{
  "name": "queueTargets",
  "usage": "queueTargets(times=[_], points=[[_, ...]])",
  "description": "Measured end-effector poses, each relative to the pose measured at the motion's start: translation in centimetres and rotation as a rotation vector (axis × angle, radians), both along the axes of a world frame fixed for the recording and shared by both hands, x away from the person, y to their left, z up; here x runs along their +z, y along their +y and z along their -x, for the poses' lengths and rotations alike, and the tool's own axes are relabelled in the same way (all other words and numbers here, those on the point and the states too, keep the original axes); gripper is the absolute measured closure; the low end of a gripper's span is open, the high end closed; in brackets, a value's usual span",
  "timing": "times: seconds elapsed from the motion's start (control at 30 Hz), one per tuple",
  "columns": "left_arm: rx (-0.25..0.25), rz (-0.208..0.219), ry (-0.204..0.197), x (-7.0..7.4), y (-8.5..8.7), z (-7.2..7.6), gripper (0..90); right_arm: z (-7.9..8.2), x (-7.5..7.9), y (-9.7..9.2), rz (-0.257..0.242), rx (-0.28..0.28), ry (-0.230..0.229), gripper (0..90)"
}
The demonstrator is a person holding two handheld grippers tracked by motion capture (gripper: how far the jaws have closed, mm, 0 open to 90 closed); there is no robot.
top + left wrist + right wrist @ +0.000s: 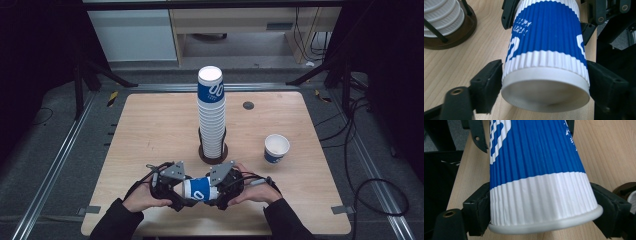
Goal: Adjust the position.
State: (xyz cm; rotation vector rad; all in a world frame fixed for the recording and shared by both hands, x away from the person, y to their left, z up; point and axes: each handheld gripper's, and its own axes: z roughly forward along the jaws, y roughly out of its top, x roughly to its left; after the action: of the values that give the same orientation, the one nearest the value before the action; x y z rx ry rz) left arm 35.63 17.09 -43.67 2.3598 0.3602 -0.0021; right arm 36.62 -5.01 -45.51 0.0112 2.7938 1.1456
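Both tongs grip one blue-and-white ribbed paper cup [198, 189], held sideways just above the near edge of the desk [150, 135]. Left tongs [176, 192] clamp one end, jaws pressed on both sides of the rim; right tongs [220, 189] clamp the other end the same way. Behind them a tall cup stack [211, 115] stands in a round holder [213, 154]. A single upright cup [276, 148] sits well apart to the right.

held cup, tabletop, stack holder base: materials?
Held cup: looks like paper, with a ribbed matte blue-and-white sleeve and a smooth rolled rim. Tabletop: pale wood grain, matte, probably laminate or veneer. Stack holder base: dark brown disc, slightly glossy, possibly wood or plastic; its thin black uprights could be metal rod.
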Motion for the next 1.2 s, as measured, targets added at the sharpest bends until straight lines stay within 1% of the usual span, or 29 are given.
queueTargets(times=[0.07, 0.1, 0.3, 0.4, 0.43, 0.47, 0.53, 0.6, 0.7, 0.83, 0.93, 1.03, 1.1, 1.2], points=[[-0.01, 0.004, 0.012, 0.0, 0.0, 0.0, 22.9, 0.0, 0.0, 0.1, 0.004, 0.014, -0.01, 15.7], [-0.012, 0.005, 0.013, 0.0, 0.0, 0.0, 25.4, 0.0, 0.1, 0.1, 0.004, 0.011, -0.007, 15.7], [-0.015, -0.002, 0.019, 0.0, 0.0, -0.1, 25.9, 0.0, 0.0, 0.1, 0.007, 0.014, -0.011, 14.4], [-0.01, 0.013, 0.018, 0.1, 0.2, -0.1, 25.9, -0.1, 0.1, 0.1, -0.004, 0.011, -0.011, 12.9], [-0.009, 0.017, 0.018, 0.1, 0.3, -0.1, 25.9, 0.0, 0.2, 0.0, -0.013, 0.0, -0.003, 11.7], [-0.005, 0.021, 0.015, 0.2, 0.4, -0.2, 25.9, -0.2, 0.3, 0.0, -0.026, 0.0, -0.008, 10.3], [0.003, 0.034, 0.01, 0.3, 0.8, -0.3, 26.0, -0.3, 0.6, -0.4, -0.057, -0.016, 0.004, 8.5], [0.015, 0.057, 0.003, 0.6, 1.2, -0.4, 26.0, -0.5, 1.1, -0.9, -0.095, -0.029, 0.014, 8.2], [0.035, 0.106, -0.003, 0.9, 1.9, -0.7, 25.9, -0.8, 1.9, -2.0, -0.168, -0.059, 0.025, 7.7], [0.074, 0.172, -0.019, 1.3, 2.8, -1.0, 26.0, -1.2, 2.9, -3.5, -0.277, -0.102, 0.044, 7.9], [0.085, 0.231, -0.023, 1.6, 3.4, -1.1, 26.0, -1.4, 3.3, -4.3, -0.343, -0.111, 0.068, 7.9], [0.076, 0.277, -0.025, 1.9, 3.7, -1.0, 26.0, -1.6, 3.3, -4.6, -0.375, -0.117, 0.082, 7.8], [0.067, 0.297, -0.024, 2.0, 3.7, -1.0, 26.0, -1.6, 3.2, -4.6, -0.392, -0.114, 0.095, 7.9], [0.048, 0.306, -0.021, 2.0, 3.5, -0.9, 26.0, -1.6, 3.1, -4.4, -0.406, -0.104, 0.107, 7.9]])
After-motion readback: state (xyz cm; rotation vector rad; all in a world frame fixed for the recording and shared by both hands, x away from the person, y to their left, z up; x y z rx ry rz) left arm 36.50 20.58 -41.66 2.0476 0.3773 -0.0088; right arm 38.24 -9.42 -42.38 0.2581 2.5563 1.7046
